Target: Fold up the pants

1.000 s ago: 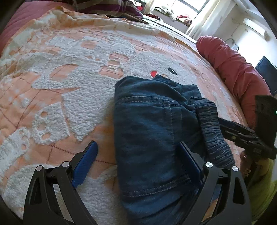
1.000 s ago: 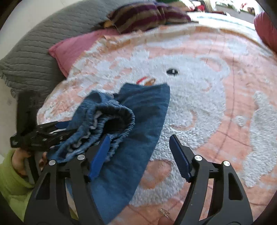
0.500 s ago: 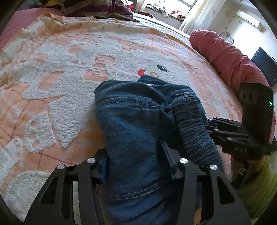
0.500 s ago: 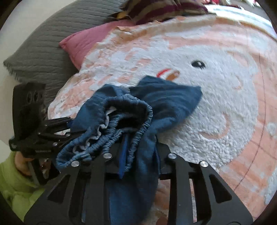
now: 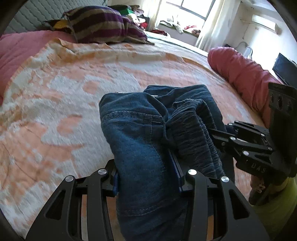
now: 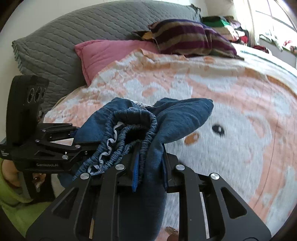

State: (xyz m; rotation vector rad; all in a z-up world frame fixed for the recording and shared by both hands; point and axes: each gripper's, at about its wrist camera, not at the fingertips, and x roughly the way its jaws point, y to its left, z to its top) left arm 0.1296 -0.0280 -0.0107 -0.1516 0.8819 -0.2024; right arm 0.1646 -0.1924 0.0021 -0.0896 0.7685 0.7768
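Left gripper (image 5: pixel 146 176): my jaws are pinched on a thick fold of the denim pants (image 5: pixel 141 140), blue pads pressed into the cloth on both sides. In the right wrist view this gripper (image 6: pixel 83 144) comes in from the left, its tips buried in the bunched fabric.

Right gripper (image 6: pixel 150 172): my jaws are clamped on the pants (image 6: pixel 148 129) just beside the gathered elastic waistband (image 6: pixel 133 128); one blue pad edge shows, the cloth hanging down between the black arms. In the left wrist view this gripper (image 5: pixel 220 137) reaches in from the right, tips hidden in the waistband (image 5: pixel 196 133).

Pants: dark blue denim, bunched into a rumpled bundle between my two grippers, near edge of the bed. Whether the bundle touches the blanket I cannot tell. A loose flap of one leg points far-right in the right wrist view.

Blanket (image 5: pixel 74 96): peach and white fleece with a cartoon face; its black eye (image 6: pixel 218 128) and orange nose (image 6: pixel 192 138) lie right of the pants. Surface blurred.

Far end: striped purple-and-tan pillow (image 6: pixel 193 37), pink pillow (image 6: pixel 109 53), grey quilted cushion (image 6: pixel 74 35) behind them.

Right side: red bolster (image 5: pixel 241 74) along the bed edge, window (image 5: pixel 189 9) beyond.
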